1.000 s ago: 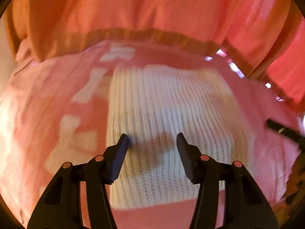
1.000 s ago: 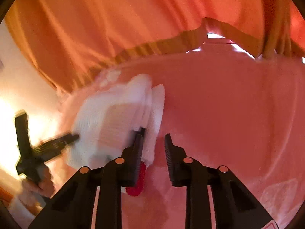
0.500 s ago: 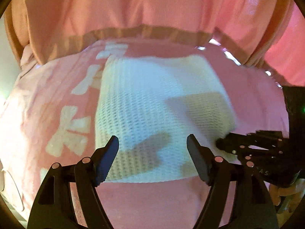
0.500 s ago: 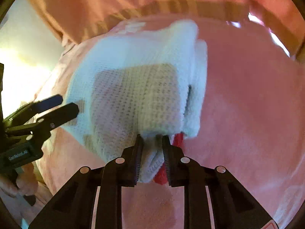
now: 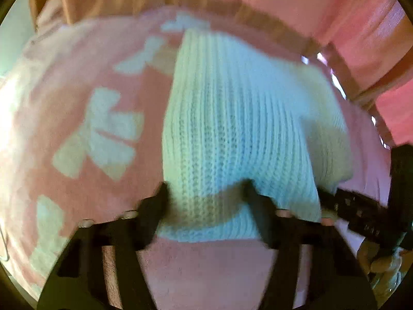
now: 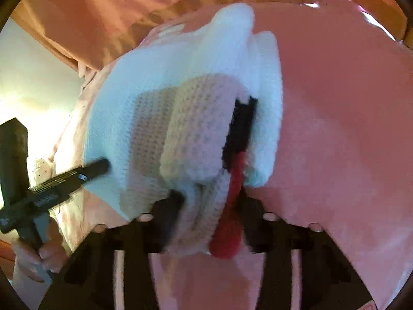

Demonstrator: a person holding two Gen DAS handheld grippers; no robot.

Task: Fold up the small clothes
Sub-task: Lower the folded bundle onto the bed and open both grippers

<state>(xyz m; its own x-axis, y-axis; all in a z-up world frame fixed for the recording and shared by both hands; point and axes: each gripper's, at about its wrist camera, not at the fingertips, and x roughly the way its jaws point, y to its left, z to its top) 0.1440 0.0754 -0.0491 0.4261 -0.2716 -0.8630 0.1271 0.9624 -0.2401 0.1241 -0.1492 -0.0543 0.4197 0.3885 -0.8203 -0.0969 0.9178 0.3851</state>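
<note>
Underneath, a pink bow-print cover (image 5: 85, 98) (curtain (image 5: 271, 5) behind, seemingly) bears the knit (image 5: 232, 129).

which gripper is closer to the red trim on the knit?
Right. The right gripper is shut on the knit beside the red trim; the left gripper straddles the opposite edge, open.

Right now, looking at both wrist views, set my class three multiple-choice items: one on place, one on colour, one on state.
1. Where does the folded white knitted garment lie?
A on the pink bow-patterned blanket
B in a basket
C on a chair

2. What colour is the trim at its right edge?
A green
B red
C yellow

3. How is the right gripper?
A wide open and empty
B out of view
C clamped on the garment's edge

Answers: 1 A, blanket surrounds it. 2 B, red shows between the jaws. 3 C, cloth fills the jaws.
</note>
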